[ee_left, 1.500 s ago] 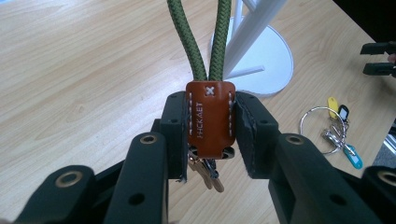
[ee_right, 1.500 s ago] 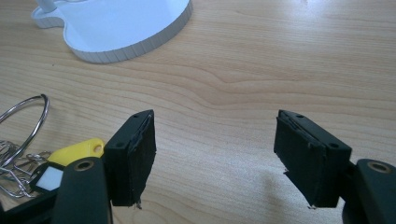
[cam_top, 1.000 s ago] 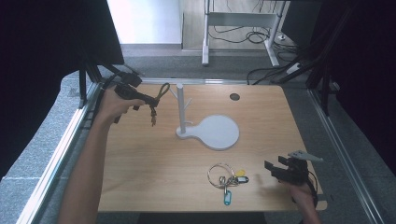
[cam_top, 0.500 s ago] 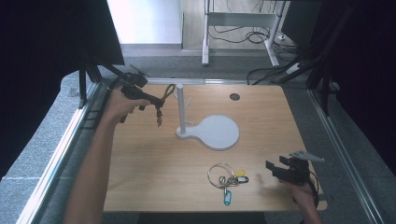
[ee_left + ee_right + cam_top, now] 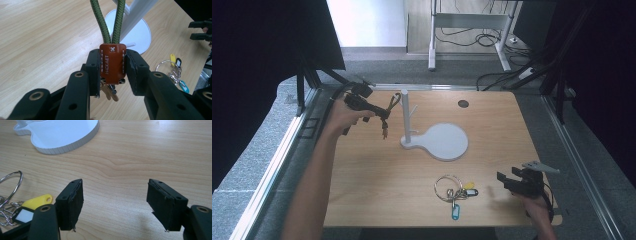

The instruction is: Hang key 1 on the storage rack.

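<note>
Fingers [image 5: 96, 72] clamp a leather-tabbed keychain [image 5: 112, 63] above the wooden table [image 5: 377, 175].

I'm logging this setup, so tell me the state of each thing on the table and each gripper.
Left gripper: shut on the leather tab.
Leather tab: clamped, green cord loop running up toward the white stand.
White stand: upright.
Key ring bunch: lying flat, untouched.
Right gripper: open, empty.

Keychain [image 5: 112, 63]: brown leather tab with white stitching, green rope loop [image 5: 110, 22] rising from it, brass keys [image 5: 108, 91] hanging below. Tab is upright, pinched between the left gripper's [image 5: 112, 72] pads, held above the table left of the stand [image 5: 407, 117]. Loop's top reaches the stand's post near its pegs; contact unclear.
</note>
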